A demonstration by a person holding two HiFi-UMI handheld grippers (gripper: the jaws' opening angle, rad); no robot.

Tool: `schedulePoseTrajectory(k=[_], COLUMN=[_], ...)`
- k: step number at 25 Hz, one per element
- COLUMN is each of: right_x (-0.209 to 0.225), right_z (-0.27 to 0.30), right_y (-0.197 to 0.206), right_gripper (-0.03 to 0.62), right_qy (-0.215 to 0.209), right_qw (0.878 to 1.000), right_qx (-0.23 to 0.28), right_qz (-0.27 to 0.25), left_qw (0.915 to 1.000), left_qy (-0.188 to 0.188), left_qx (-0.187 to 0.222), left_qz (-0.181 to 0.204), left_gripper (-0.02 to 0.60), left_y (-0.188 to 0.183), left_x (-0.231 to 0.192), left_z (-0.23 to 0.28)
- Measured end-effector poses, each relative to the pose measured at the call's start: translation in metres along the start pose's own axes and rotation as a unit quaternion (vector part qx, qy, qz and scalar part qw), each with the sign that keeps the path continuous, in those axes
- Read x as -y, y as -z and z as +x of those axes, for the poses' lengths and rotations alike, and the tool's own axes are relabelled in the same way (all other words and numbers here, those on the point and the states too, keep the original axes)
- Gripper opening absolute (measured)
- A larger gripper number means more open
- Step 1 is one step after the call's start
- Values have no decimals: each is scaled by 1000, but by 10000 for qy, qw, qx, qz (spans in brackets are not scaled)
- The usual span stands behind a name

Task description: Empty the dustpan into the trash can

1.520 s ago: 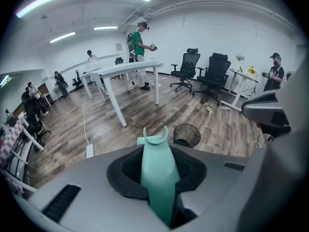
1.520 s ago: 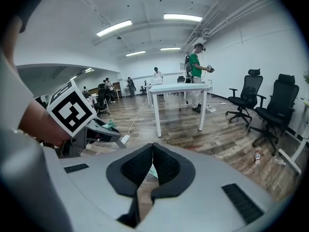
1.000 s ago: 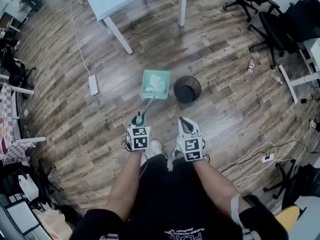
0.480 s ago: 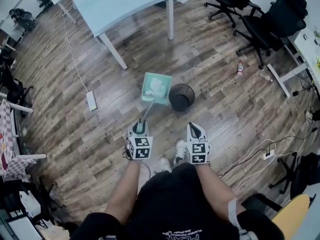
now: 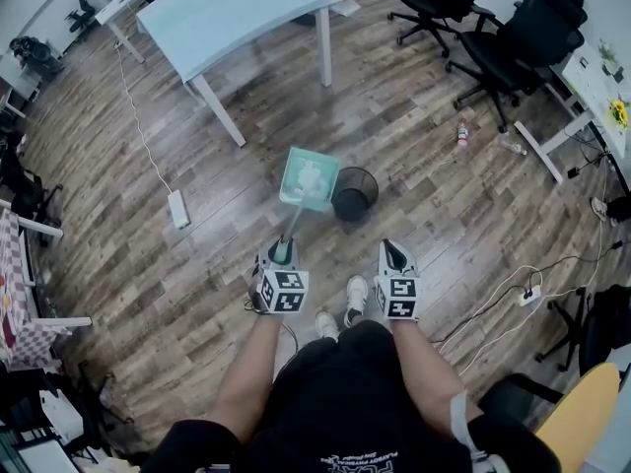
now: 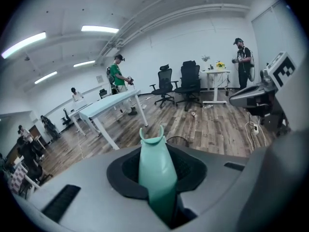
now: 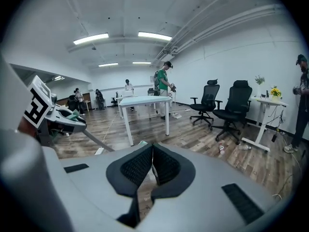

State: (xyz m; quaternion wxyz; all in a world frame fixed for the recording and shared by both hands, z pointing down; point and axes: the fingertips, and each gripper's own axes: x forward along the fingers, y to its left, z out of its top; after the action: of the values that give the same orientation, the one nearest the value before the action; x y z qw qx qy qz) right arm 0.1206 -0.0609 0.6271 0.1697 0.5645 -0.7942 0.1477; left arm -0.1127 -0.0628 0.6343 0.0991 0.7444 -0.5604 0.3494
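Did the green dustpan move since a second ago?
Yes. The dustpan has come closer to the trash can. Floor showed between them before; now their edges meet in the head view.

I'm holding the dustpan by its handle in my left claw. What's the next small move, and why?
Probably swing the dustpan to your right until it sits over the trash can. The left claw grips its handle, white scraps lie in the pan, and the pan is beside the can's mouth, not over it, so tipping now would likely spill.
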Motion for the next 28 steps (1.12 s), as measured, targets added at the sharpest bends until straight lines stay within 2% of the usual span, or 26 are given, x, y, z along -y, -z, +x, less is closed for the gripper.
schedulePoseTrajectory(k=[4,9,13,18,22,28], right_x=[0,-7,-9,-8,-14,-27], right_z=[-7,-12,-11,-12,-15,-22], right_y=[5,9,5,4,7,-1], right_gripper=[25,25,25,25,25,25], right_qy=[-34,-73,-68,-21,-40,-88], right_qw=[10000,10000,10000,10000,10000,9997], right_qx=[-30,-57,-2,42,44,164], right_qz=[25,35,40,65,8,-138], left_qw=[9969,9823,9603,9302,9060,8780], left_qy=[33,82,196,344,414,441], left_qx=[-17,41,109,138,13,36], left_qz=[792,1869,2781,3651,4213,4766], left_gripper=[95,97,97,97,97,97], left_y=[0,0,0,3,14,22], left_x=[17,36,49,66,74,81], left_z=[6,8,9,11,15,15])
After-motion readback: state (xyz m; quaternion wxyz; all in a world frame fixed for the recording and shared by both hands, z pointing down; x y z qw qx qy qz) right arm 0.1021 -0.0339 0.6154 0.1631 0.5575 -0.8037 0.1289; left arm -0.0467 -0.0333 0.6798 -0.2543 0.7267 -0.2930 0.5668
